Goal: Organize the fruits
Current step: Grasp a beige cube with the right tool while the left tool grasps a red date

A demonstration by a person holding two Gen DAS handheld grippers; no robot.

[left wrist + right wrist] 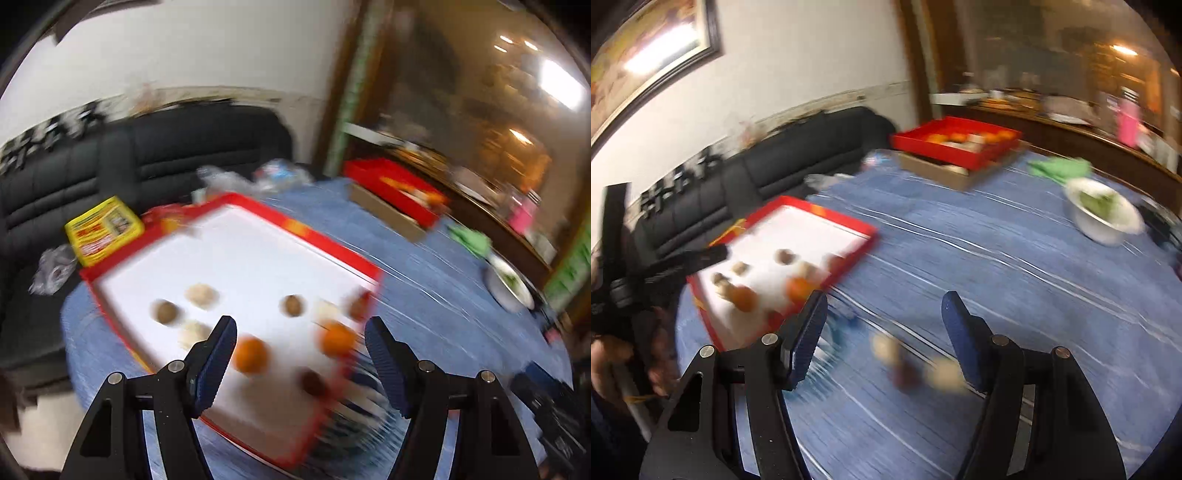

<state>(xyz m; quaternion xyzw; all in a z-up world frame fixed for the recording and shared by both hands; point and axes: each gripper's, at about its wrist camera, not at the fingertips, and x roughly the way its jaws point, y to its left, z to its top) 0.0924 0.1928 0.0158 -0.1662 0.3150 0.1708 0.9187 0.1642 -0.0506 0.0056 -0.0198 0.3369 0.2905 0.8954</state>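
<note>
The red-rimmed tray [236,266] lay skewed, its long axis running near-right to far-left, fruit clustered at its near end beside the table [997,258] edge; both jaws stood open, empty.

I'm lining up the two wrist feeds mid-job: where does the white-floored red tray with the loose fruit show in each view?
Left wrist: the red tray fills the centre, just ahead of the open left tool, oranges nearest it.
Right wrist: lower left, left of the open right tool.
Shared landmark: the black sofa behind the tray in both.
</note>
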